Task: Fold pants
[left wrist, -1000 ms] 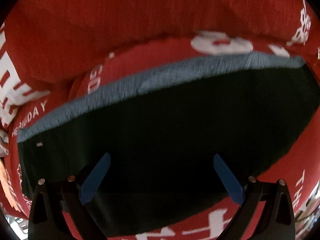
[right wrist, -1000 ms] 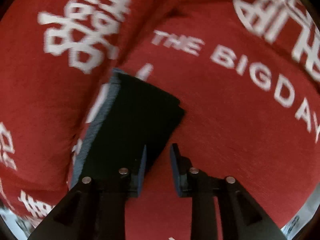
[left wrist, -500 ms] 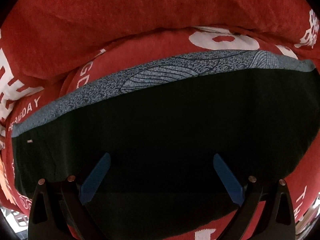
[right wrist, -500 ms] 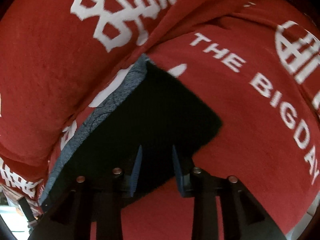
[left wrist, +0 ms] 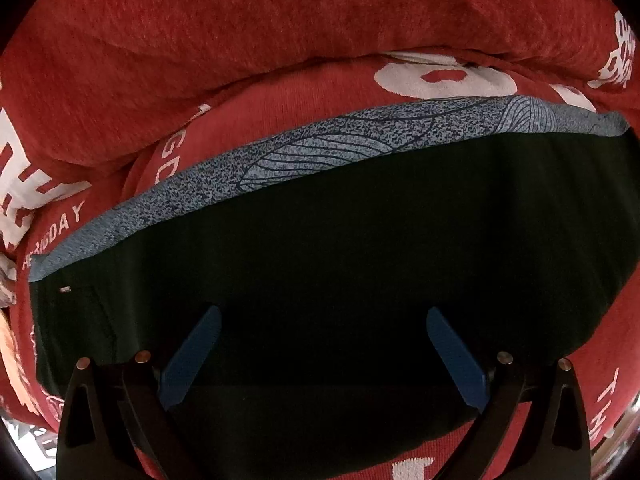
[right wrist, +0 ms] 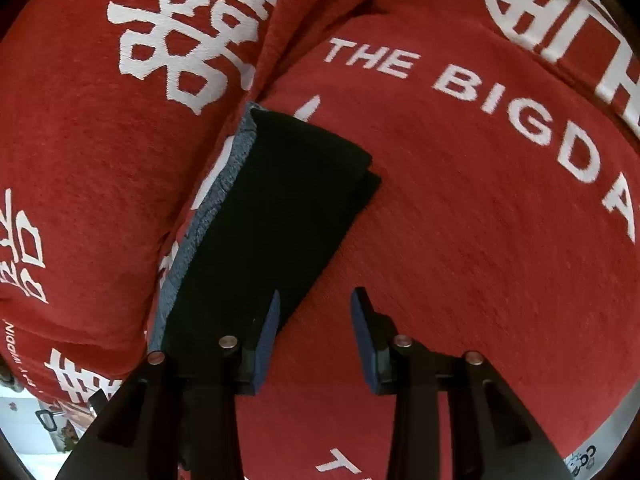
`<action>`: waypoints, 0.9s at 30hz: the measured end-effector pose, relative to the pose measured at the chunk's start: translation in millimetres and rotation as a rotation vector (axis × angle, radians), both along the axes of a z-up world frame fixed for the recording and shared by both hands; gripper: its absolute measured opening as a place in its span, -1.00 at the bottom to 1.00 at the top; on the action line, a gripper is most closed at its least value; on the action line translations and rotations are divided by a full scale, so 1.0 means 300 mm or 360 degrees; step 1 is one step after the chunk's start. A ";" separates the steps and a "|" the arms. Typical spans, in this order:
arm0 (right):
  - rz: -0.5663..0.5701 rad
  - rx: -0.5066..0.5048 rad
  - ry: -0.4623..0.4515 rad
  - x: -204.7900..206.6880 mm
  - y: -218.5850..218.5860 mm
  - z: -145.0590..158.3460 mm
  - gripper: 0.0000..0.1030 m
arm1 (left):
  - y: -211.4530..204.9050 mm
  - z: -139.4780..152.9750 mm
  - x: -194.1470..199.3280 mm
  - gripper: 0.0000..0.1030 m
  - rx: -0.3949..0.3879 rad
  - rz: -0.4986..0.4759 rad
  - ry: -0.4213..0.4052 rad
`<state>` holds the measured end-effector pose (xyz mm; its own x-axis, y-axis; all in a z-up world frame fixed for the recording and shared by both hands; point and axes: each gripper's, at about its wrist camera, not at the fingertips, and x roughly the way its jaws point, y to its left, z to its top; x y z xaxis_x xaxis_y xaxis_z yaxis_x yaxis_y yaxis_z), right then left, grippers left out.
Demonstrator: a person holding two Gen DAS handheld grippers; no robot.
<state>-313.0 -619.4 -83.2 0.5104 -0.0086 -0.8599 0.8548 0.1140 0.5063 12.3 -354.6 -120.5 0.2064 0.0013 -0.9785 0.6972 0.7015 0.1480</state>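
Pants (left wrist: 360, 280): folded, laid on red blanket (left wrist: 240, 20). Left gripper (left wrist: 324, 320) spread above; right gripper (right wrist: 314, 300) just been opening beside them, nothing between, apparently releasing.

I read this as a home, likely a bed or sofa: a red blanket (right wrist: 460, 200) printed with white characters and "THE BIGDAY" covers soft, cushion-like bulges, with blurred clutter past its lower left edge.

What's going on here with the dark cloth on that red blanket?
A person with a gripper in each hand is folding dark pants on a red blanket with white lettering. The pants lie folded flat, their blue-grey patterned band showing. The right gripper has just been opening and holds nothing. The left gripper hangs open above the pants.
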 end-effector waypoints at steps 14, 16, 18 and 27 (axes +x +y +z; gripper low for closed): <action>-0.0035 0.0006 -0.0083 -0.045 -0.021 -0.002 -0.17 | -0.021 0.031 -0.023 1.00 0.0037 -0.0040 -0.0044; -0.0027 0.0006 -0.0105 -0.047 -0.021 0.002 -0.14 | -0.026 0.039 -0.024 1.00 0.0025 -0.0048 -0.0030; -0.0029 0.0008 -0.0127 -0.048 -0.023 0.003 -0.12 | -0.037 0.051 -0.030 1.00 0.0015 -0.0063 -0.0033; -0.0070 0.0063 -0.0198 -0.043 -0.029 -0.006 -0.08 | -0.114 0.090 -0.068 1.00 -0.0052 -0.0109 -0.0001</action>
